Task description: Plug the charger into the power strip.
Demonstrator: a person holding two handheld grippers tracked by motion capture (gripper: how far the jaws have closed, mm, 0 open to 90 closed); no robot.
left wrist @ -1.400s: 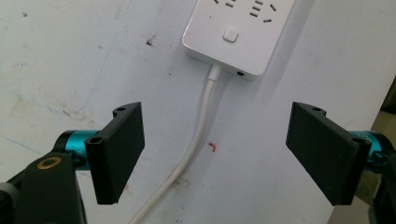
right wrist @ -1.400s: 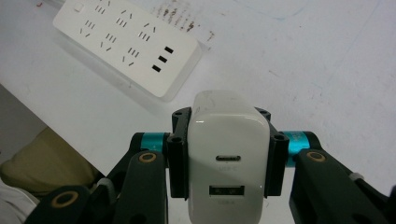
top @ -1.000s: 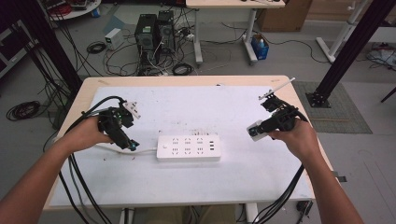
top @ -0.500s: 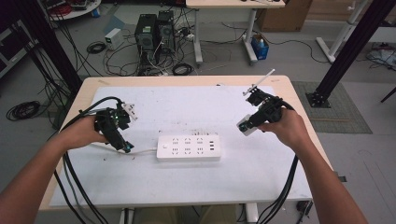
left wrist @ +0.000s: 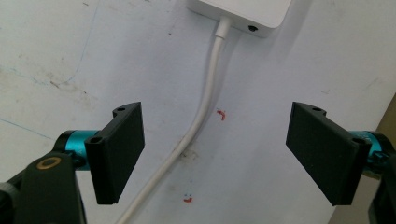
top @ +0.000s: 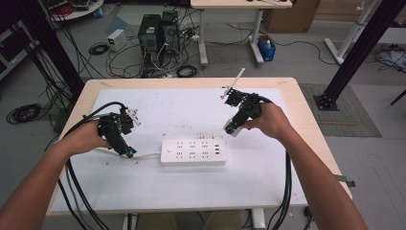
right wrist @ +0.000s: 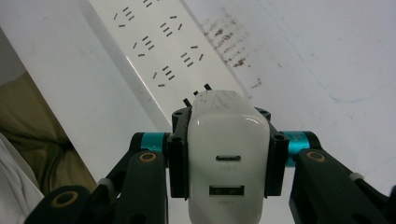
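We grip the charger [right wrist: 228, 163] between our right gripper's [right wrist: 228, 140] fingers, its prongs over the strip [right wrist: 159, 51]. Our left gripper [left wrist: 215, 154] hangs released, the cord [left wrist: 205, 102] running between its fingers.

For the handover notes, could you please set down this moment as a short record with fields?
work in hand: bringing a white USB charger to the white power strip
right gripper: shut on the charger, its prongs pointing at the strip's sockets, not yet inserted
left gripper: jaws open, one on each side of the strip's white cable, no contact seen
power strip: flat on the white table, sockets facing up
plugs in strip: none seen
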